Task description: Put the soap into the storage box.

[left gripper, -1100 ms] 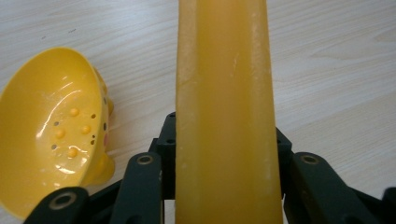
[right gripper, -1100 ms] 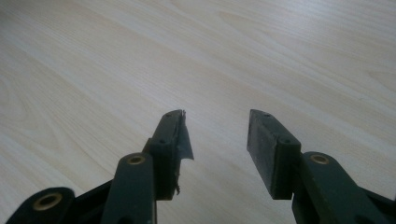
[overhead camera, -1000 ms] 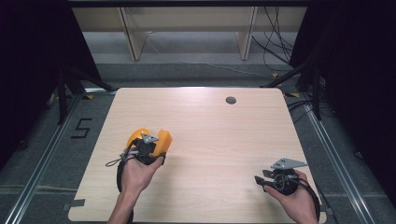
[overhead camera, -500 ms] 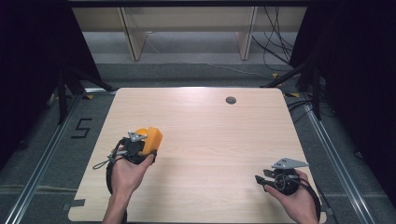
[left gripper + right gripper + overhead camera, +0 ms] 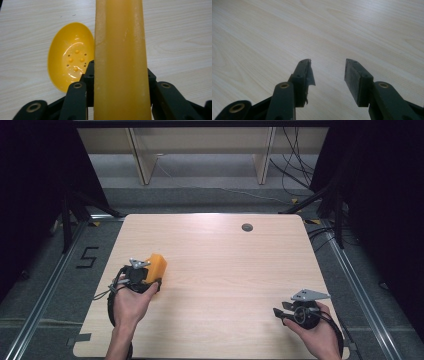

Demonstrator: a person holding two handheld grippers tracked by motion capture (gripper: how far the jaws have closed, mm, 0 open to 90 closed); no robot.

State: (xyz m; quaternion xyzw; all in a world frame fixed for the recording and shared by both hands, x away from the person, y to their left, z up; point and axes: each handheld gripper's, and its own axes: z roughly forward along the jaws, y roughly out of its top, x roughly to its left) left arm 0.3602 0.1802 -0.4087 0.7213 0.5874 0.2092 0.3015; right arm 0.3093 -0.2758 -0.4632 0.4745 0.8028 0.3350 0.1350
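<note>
My left gripper (image 5: 150,276) is shut on an orange-yellow bar (image 5: 156,264), which it holds above the left part of the wooden table (image 5: 225,270). In the left gripper view the bar (image 5: 120,55) stands upright between the black fingers (image 5: 87,80). A yellow oval dish (image 5: 70,56) with small bumps and holes lies on the wood below, left of the bar. My right gripper (image 5: 280,312) rests near the table's front right. Its jaws (image 5: 327,75) stand open over bare wood with nothing between them.
A small round dark grommet (image 5: 247,227) sits near the table's far edge. Behind the table stand pale shelf legs (image 5: 142,165) and loose cables (image 5: 295,165). A "5" mark (image 5: 87,256) is on the floor at the left.
My left hand has shifted to the left with the orange bar in its grip. The yellow dish beside it has gone out of sight under the gripper in the high view. The right hand has stayed put.
</note>
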